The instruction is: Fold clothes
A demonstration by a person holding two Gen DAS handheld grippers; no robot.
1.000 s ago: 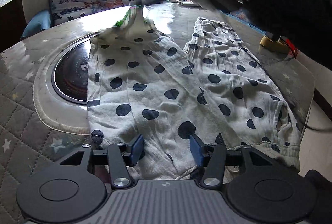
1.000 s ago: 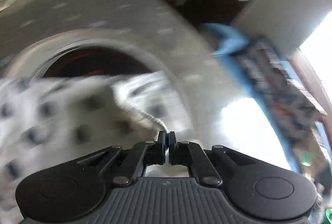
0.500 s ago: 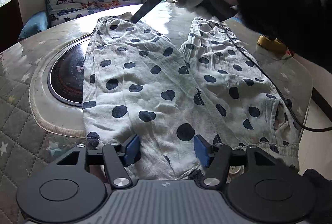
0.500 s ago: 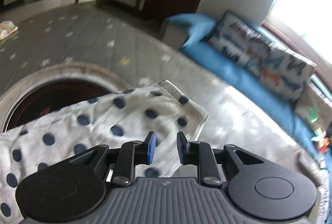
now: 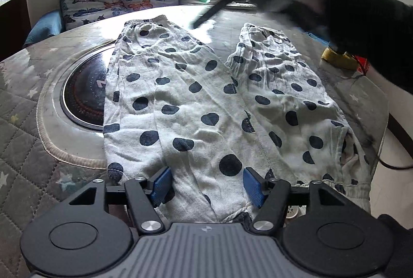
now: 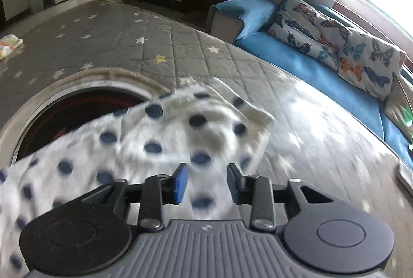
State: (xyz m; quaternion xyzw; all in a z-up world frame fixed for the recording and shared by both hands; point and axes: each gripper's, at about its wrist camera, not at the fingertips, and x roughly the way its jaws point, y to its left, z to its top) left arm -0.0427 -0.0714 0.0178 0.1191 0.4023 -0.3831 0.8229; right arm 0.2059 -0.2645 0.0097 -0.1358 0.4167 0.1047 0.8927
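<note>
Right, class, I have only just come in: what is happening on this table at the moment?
A person holding a gripper in each hand is folding a pair of white trousers with dark dots, spread flat on a quilted table cover with both legs apart. The left gripper sits at the waist end, jaws open on either side of the fabric, gripping nothing. The right gripper hovers over the far leg cuff, jaws open too. No fold is made yet.

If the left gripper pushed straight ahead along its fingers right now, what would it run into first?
The polka-dot trousers: their waist end already lies between the open left gripper pads. Height above the cloth is unclear, so contact may be immediate.
</note>
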